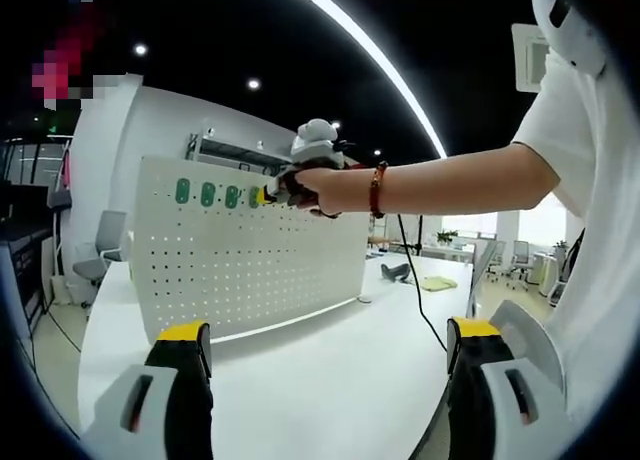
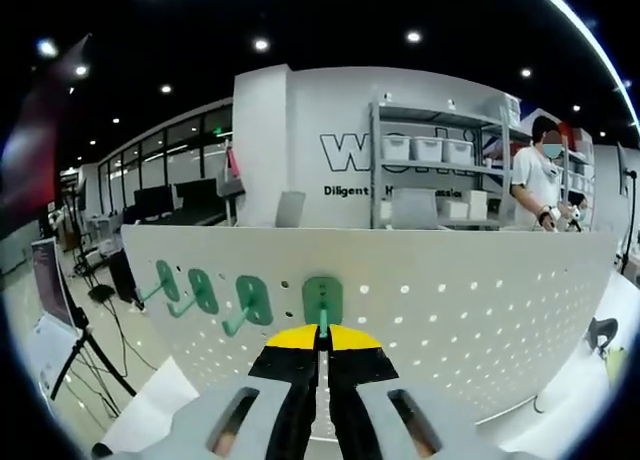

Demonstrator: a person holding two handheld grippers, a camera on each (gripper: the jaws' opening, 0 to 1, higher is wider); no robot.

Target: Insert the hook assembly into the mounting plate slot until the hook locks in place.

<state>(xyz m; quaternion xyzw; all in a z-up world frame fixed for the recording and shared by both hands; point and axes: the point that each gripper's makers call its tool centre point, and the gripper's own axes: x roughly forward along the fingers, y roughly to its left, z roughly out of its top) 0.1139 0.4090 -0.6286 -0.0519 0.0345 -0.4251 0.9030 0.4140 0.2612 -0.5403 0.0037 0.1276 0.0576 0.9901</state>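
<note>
Both views are bright and evenly lit from above the tongs: a long ceiling light strip [image 1: 370,50] and small round spotlights [image 2: 261,44] glow against a dark ceiling. The white tabletop [image 1: 330,370] ahead of the left tongs shows soft glare and only faint shadows. Fisheye bending curves straight lines towards the edges. Focus is fairly sharp throughout, softening at the margins.
</note>
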